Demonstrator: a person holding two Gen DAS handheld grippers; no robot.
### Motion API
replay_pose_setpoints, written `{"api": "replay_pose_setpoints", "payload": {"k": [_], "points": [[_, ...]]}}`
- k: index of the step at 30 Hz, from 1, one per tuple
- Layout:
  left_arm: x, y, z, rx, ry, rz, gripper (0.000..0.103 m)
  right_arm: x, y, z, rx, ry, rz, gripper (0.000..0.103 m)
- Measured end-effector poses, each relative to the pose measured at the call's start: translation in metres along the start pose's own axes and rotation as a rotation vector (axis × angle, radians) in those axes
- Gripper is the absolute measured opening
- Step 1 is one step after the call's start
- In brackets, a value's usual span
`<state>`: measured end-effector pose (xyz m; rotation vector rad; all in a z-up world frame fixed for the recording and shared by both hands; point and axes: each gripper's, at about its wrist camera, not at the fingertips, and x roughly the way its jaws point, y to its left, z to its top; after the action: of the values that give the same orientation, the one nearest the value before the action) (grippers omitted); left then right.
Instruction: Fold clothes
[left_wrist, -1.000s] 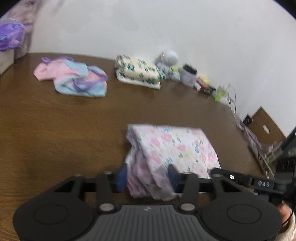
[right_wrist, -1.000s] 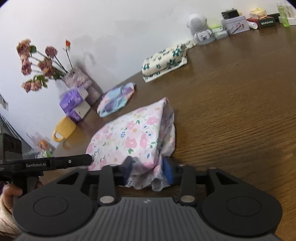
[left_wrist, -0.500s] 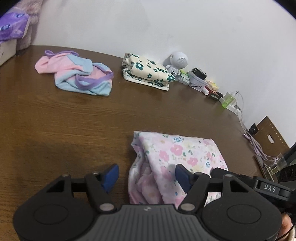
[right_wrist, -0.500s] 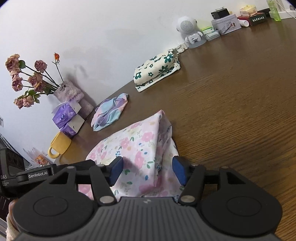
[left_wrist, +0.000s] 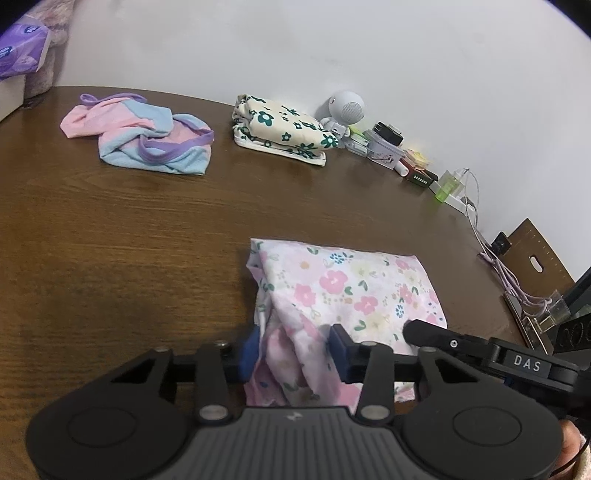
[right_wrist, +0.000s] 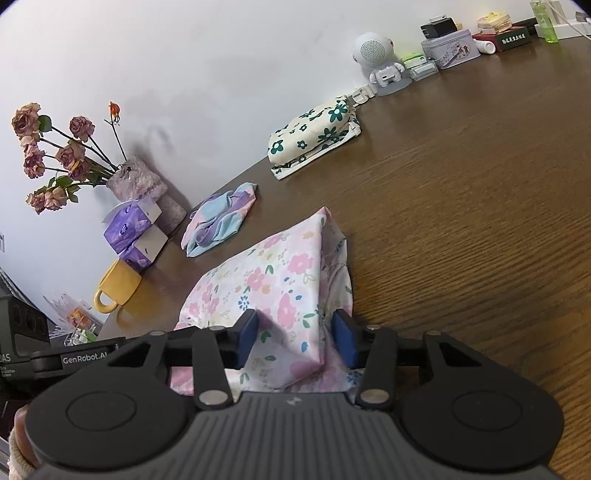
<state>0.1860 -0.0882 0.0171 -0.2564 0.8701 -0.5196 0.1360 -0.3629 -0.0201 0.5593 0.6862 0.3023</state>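
So the pink floral garment (left_wrist: 343, 295) is lying partly folded on the brown table (left_wrist: 110, 229), bunched up at its near edge. The left gripper (left_wrist: 293, 350) has that near edge between its jaws, which are closing on a gathered wad of the cloth, with the blue pads pressing into the folds on both sides. The right gripper (right_wrist: 295, 338) is at the garment's other near corner, and its jaws are closing too, with a ridge of fabric pinched between the pads. Beyond the floral garment, toward the wall, sits a cream flower-print stack (left_wrist: 280, 131), folded neatly, and off to its side a crumpled pink, blue and purple piece (left_wrist: 147, 138), well apart from the floral one. A little white robot-shaped speaker (right_wrist: 380, 59) stands near the cream stack, against the wall. Further from the garment on the other side there's a yellow mug (right_wrist: 116, 288), purple tissue packs (right_wrist: 133, 229) and a vase of dried roses (right_wrist: 55, 155).
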Motion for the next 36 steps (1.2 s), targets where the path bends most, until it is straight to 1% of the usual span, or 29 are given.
{"api": "replay_pose_setpoints", "payload": {"k": [2, 6, 8, 13, 14, 15, 16, 18, 20, 21, 24, 25, 27, 29, 30, 32, 35, 36], "points": [[-0.003, 0.001, -0.003, -0.018, 0.001, -0.012, 0.031, 0.0, 0.001, -0.002, 0.005, 0.001, 0.005, 0.039], [-0.011, 0.006, -0.009, -0.069, -0.003, -0.033, 0.024, -0.002, 0.003, -0.008, 0.029, 0.003, 0.026, 0.032], [-0.014, 0.009, -0.012, -0.096, -0.007, -0.043, 0.02, -0.003, 0.004, -0.011, 0.036, 0.005, 0.034, 0.031], [-0.021, 0.015, -0.018, -0.15, -0.011, -0.06, 0.02, -0.006, 0.01, -0.019, 0.039, 0.011, 0.038, 0.03], [-0.022, 0.016, -0.019, -0.156, -0.01, -0.066, 0.025, -0.007, 0.011, -0.02, 0.04, 0.013, 0.039, 0.03], [-0.023, 0.017, -0.019, -0.16, -0.011, -0.066, 0.028, -0.007, 0.011, -0.021, 0.035, 0.017, 0.041, 0.033], [-0.025, 0.018, -0.019, -0.162, -0.016, -0.064, 0.034, -0.007, 0.012, -0.021, 0.029, 0.022, 0.044, 0.035], [-0.032, 0.018, -0.017, -0.147, -0.031, -0.07, 0.042, -0.012, 0.013, -0.019, 0.018, 0.014, 0.045, 0.044], [-0.04, 0.018, -0.014, -0.138, -0.055, -0.059, 0.053, -0.02, 0.014, -0.016, 0.005, -0.009, 0.042, 0.049], [-0.044, 0.019, -0.012, -0.135, -0.069, -0.052, 0.054, -0.024, 0.014, -0.013, -0.004, -0.022, 0.037, 0.052], [-0.049, 0.022, -0.005, -0.138, -0.093, -0.054, 0.054, -0.032, 0.015, -0.002, -0.031, -0.059, 0.019, 0.052], [-0.049, 0.022, -0.001, -0.134, -0.099, -0.053, 0.053, -0.033, 0.017, 0.003, -0.046, -0.069, 0.01, 0.052], [-0.049, 0.02, 0.01, -0.109, -0.114, -0.026, 0.051, -0.033, 0.02, 0.012, -0.076, -0.089, -0.006, 0.052], [-0.047, 0.017, 0.02, -0.074, -0.124, 0.001, 0.048, -0.03, 0.026, 0.022, -0.117, -0.1, -0.02, 0.049], [-0.044, 0.016, 0.025, -0.063, -0.121, 0.001, 0.045, -0.028, 0.029, 0.026, -0.138, -0.105, -0.027, 0.044], [-0.039, 0.012, 0.033, -0.045, -0.112, -0.005, 0.034, -0.022, 0.036, 0.034, -0.173, -0.101, -0.029, 0.036], [-0.027, 0.004, 0.04, -0.003, -0.097, -0.017, 0.027, -0.007, 0.045, 0.039, -0.218, -0.068, -0.016, 0.029], [-0.022, -0.001, 0.04, 0.024, -0.09, -0.017, 0.026, -0.002, 0.048, 0.038, -0.232, -0.051, -0.011, 0.029]]}}
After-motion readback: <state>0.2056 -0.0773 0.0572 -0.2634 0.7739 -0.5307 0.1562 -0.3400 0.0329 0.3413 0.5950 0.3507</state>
